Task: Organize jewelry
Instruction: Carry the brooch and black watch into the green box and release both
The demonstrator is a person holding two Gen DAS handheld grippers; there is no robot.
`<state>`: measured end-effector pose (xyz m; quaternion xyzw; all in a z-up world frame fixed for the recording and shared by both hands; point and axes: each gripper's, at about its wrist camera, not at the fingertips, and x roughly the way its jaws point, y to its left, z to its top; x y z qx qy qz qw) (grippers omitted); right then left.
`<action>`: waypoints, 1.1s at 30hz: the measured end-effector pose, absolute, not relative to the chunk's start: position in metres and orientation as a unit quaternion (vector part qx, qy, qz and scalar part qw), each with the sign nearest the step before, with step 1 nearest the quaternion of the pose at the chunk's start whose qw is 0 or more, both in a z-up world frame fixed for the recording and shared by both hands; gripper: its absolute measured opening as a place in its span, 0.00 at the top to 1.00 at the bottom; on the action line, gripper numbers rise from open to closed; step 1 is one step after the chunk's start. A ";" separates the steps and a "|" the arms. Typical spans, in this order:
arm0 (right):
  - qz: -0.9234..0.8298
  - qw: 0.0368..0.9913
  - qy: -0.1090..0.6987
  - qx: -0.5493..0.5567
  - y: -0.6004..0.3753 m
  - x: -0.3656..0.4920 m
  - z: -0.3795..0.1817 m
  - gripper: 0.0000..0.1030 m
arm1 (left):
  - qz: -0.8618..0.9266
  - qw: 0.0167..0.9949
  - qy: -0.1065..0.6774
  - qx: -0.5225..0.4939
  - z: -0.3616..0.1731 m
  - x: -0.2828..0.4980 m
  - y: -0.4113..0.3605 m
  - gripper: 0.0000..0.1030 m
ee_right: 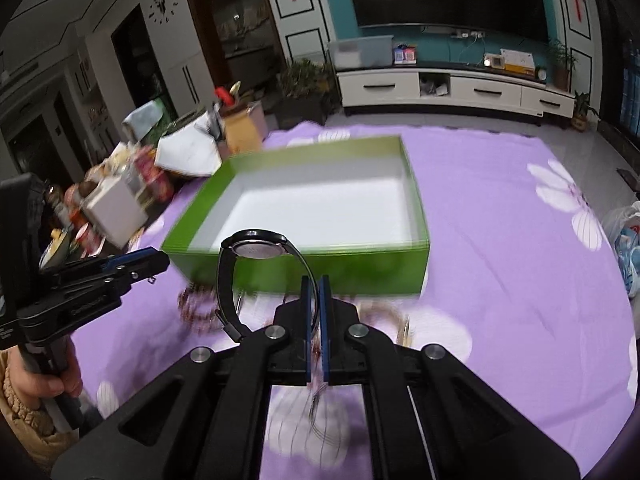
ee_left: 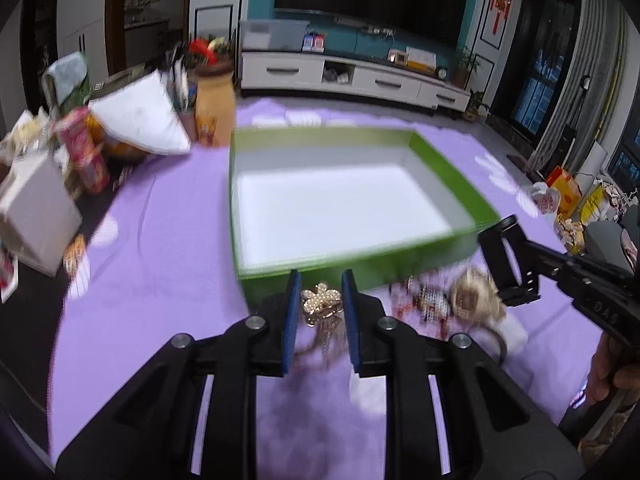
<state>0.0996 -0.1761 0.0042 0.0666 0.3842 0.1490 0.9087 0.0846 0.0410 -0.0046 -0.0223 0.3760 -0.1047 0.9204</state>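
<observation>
Right gripper [ee_right: 315, 300] pinches the wristwatch [ee_right: 256, 249] by its stiff, slick strap (light, may swing). Left gripper [ee_left: 322, 304] clamps the pearl brooch [ee_left: 321, 305]: fragile, with a dangling fringe. Both are just short of the empty green box [ee_left: 440, 160].

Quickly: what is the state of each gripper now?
Left gripper: closed on the pearl brooch.
Right gripper: closed on the watch strap.

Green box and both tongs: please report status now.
Left tongs shut on pearl brooch. Right tongs shut on watch strap. Green box empty, path clear.
</observation>
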 end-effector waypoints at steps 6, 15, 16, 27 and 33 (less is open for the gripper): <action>0.133 0.909 0.382 0.097 -0.172 0.152 0.000 0.97 | -0.107 0.924 0.366 -0.022 0.015 0.142 0.030 0.80; 0.105 0.901 0.407 0.106 -0.163 0.204 -0.018 0.97 | -0.075 0.915 0.397 0.004 -0.011 0.206 0.015 0.80; 0.103 0.900 0.411 0.103 -0.162 0.207 -0.020 0.97 | -0.070 0.913 0.402 0.007 -0.016 0.210 0.015 0.80; 0.083 0.902 0.413 0.090 -0.160 0.205 -0.020 0.72 | -0.059 0.905 0.421 0.001 -0.027 0.215 0.021 0.42; 0.074 0.912 0.390 0.099 -0.170 0.180 -0.007 0.46 | -0.059 0.910 0.410 -0.011 -0.014 0.197 0.023 0.23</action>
